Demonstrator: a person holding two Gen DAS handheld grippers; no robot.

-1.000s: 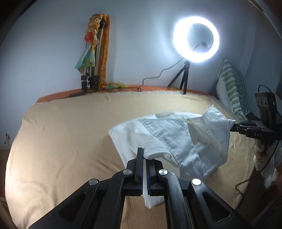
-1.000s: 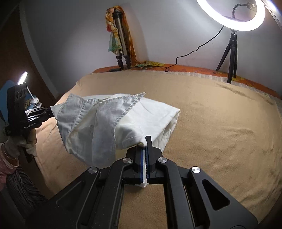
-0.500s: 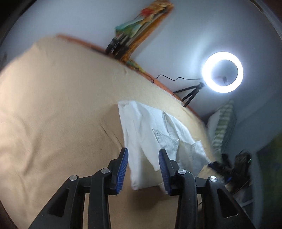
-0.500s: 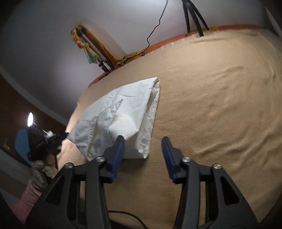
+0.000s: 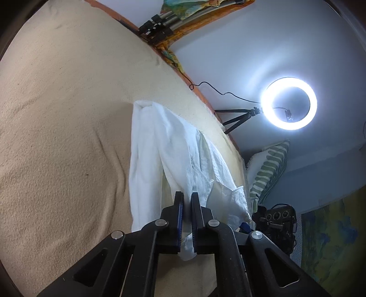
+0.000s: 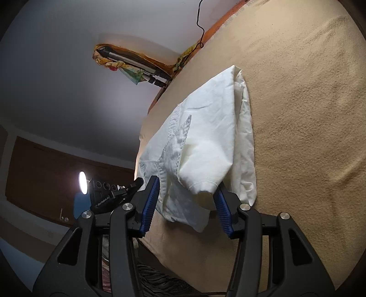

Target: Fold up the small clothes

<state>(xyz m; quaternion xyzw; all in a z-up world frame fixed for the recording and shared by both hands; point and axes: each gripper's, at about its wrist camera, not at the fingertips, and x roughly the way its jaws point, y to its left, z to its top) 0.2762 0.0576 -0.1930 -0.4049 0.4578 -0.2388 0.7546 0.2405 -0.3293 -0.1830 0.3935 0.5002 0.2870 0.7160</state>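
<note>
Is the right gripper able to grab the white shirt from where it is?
Probably yes. The right gripper is open, and a folded edge of the shirt already lies between its blue pads, with nothing blocking. It would only need to close.

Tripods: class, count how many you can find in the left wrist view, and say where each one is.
2. A small black tripod holds the ring light at the bed's far edge; a folded silver tripod leans on the wall. Others may be hidden.

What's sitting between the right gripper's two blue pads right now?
In the right wrist view, a folded corner of the white garment lies between the right gripper pads; they stand apart, not pressing it.
</note>
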